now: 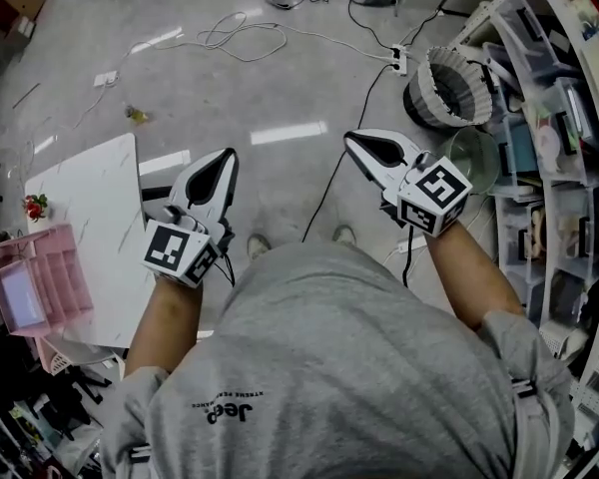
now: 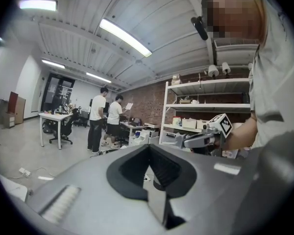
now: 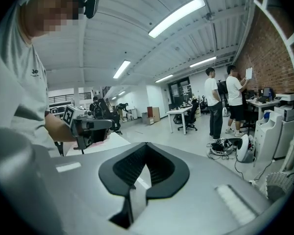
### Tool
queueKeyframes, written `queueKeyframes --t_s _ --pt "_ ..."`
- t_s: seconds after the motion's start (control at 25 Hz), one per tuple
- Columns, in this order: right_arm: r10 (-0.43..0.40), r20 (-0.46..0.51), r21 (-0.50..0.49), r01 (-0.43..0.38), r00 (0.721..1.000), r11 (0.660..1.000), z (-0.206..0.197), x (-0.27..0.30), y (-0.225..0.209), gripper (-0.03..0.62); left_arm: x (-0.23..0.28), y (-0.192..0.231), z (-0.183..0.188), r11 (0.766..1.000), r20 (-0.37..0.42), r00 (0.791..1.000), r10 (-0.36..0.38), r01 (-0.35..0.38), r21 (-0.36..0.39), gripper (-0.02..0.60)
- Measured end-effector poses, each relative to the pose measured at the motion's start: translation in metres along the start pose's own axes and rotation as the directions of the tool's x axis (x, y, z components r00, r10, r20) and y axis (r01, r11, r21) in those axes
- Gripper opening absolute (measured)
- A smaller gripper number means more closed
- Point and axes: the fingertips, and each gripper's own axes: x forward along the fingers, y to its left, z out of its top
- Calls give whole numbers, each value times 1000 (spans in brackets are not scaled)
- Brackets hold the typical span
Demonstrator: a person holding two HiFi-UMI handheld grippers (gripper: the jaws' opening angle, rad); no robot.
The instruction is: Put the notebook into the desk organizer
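A pink desk organizer (image 1: 32,247) stands on a white table (image 1: 100,203) at the left of the head view. A pale lilac flat thing (image 1: 20,297) lies in its near compartment; I cannot tell whether it is the notebook. My left gripper (image 1: 223,160) is held in the air just right of the table, its jaws shut with nothing between them (image 2: 148,151). My right gripper (image 1: 355,141) hovers over the floor further right, also shut and empty (image 3: 146,148). Each gripper shows in the other's view: the right gripper (image 2: 206,138), the left gripper (image 3: 83,126).
Cables and a power strip (image 1: 399,60) run across the grey floor ahead. A round basket (image 1: 449,86), a glass jar (image 1: 474,158) and shelves of bins (image 1: 559,148) stand at the right. Two people (image 2: 105,119) stand by desks far off. A small red flower (image 1: 35,208) sits on the table.
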Motion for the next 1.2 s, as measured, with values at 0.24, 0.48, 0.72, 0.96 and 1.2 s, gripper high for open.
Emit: queueKeyframes --t_s 0.24,0.48,0.72,0.96,1.2 --pt "-1 -17 -23 1 1000 1000 -1 5 5 2 -8 2 -2 1000 22 1000 -8 8 20 26" --pt "1 -26 -46 -2 1000 999 2 0 9 2 -8 -5 -1 1000 22 1000 -15 15 24 26" --pt "3 -22 -57 -4 1000 998 5 -1 10 2 -13 -6 1 1000 23 1000 -5 5 16 26" --pt "8 -23 -68 -9 1000 998 5 -1 14 2 -18 -6 3 1000 30 999 12 -12 8 26" --pt "15 -20 -74 -17 1000 997 6 1 19 2 -23 -5 5 1000 45 999 10 -11 19 26"
